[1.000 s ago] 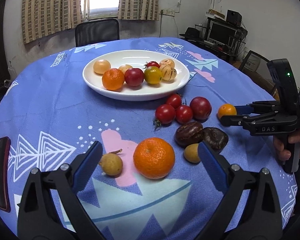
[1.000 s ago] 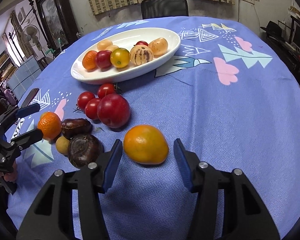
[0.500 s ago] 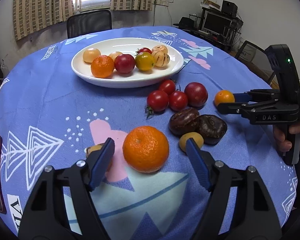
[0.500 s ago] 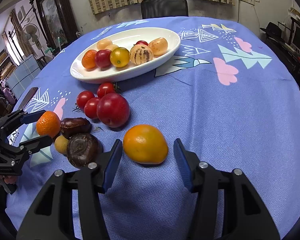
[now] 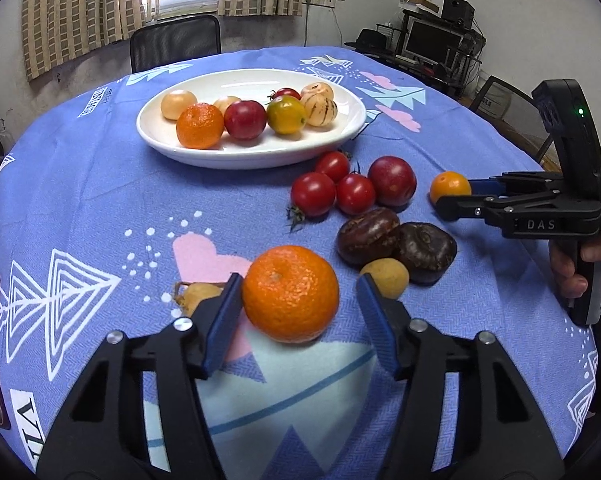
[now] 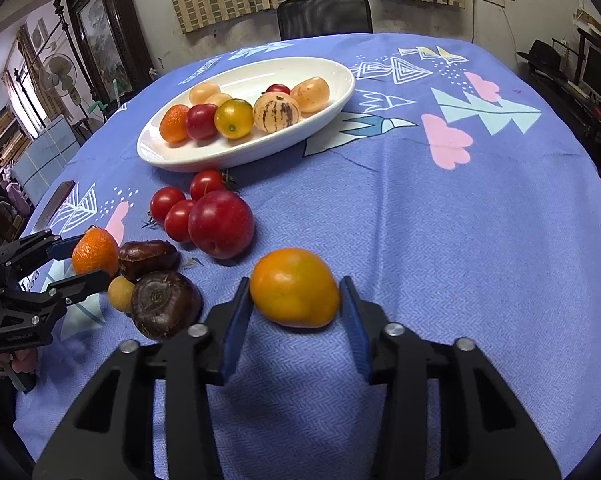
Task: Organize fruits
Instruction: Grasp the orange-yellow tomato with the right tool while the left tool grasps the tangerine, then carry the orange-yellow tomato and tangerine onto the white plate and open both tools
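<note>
Left wrist — plate (image 5: 352,128) of fruit

Both wrist cams sit low behind their claws, looking forward across the table; both see the white plate (image 5: 252,156) (image 6: 236,152) ahead.

- The left hand-held gripper (image 5: 298,316) straddles a mandarin (image 5: 291,293): left finger against it, a gap at the right finger.
- Crowding that gap: a small yellow fruit (image 5: 385,278) and two dark brown fruits (image 5: 396,240) just beside.
- A small tan fruit (image 5: 198,295) sits outside the left finger.
- The right hand-held gripper (image 6: 296,320) brackets an orange-yellow fruit (image 6: 294,287), with slim gaps on both sides.
- Red tomatoes (image 6: 180,208) and a plum (image 6: 221,224) stand between these and the plate (image 6: 204,160).
- To the right, the tabletop (image 6: 460,240) lies open up to the plate.
</note>
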{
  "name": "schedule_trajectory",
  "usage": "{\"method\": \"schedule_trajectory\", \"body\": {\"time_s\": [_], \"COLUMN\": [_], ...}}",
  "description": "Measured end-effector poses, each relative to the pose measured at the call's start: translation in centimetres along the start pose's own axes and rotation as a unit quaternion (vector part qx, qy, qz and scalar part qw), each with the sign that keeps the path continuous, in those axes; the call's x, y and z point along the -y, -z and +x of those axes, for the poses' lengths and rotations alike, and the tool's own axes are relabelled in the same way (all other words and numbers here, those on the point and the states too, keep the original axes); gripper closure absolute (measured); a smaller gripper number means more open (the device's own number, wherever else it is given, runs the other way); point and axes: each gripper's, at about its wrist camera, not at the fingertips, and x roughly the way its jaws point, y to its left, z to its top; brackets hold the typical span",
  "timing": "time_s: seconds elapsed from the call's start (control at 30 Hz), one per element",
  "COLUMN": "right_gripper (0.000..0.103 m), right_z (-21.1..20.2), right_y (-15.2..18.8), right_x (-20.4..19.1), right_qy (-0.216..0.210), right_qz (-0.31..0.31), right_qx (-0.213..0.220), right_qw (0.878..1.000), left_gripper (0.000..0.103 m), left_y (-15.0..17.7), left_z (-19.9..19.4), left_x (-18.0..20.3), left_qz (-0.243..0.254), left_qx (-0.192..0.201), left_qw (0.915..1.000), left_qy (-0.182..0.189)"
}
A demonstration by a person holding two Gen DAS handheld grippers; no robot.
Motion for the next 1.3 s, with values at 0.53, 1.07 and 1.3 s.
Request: {"method": "schedule_trajectory", "body": {"time_s": [0.53, 1.07, 1.3], "right_gripper": [0.06, 0.06, 0.06], "right_z": [-1.2, 1.5, 5.2], "right_y": [-0.5, -10.4, -13.9], "right_x": [0.2, -4.3, -4.5], "right_qy": [-0.016, 0.015, 0.015], "right_qz": [0.023, 0.0, 0.023], "right_qx": [0.024, 0.087, 0.097], "right_qw": [0.999, 0.996, 0.995], "left_gripper": [0.055, 0.055, 0.055], "left_y": [-0.1, -7.0, -12.8], "left_z": [-0.5, -1.5, 3.0], "left_x": [-1.0, -2.9, -6.1], "left_qz": [-0.029, -0.035, -0.082], "left_qx": [0.005, 0.044, 0.06], "left_qw": [0.9996, 0.9979, 0.993], "left_qy": [-0.002, -0.03, -0.06]}}
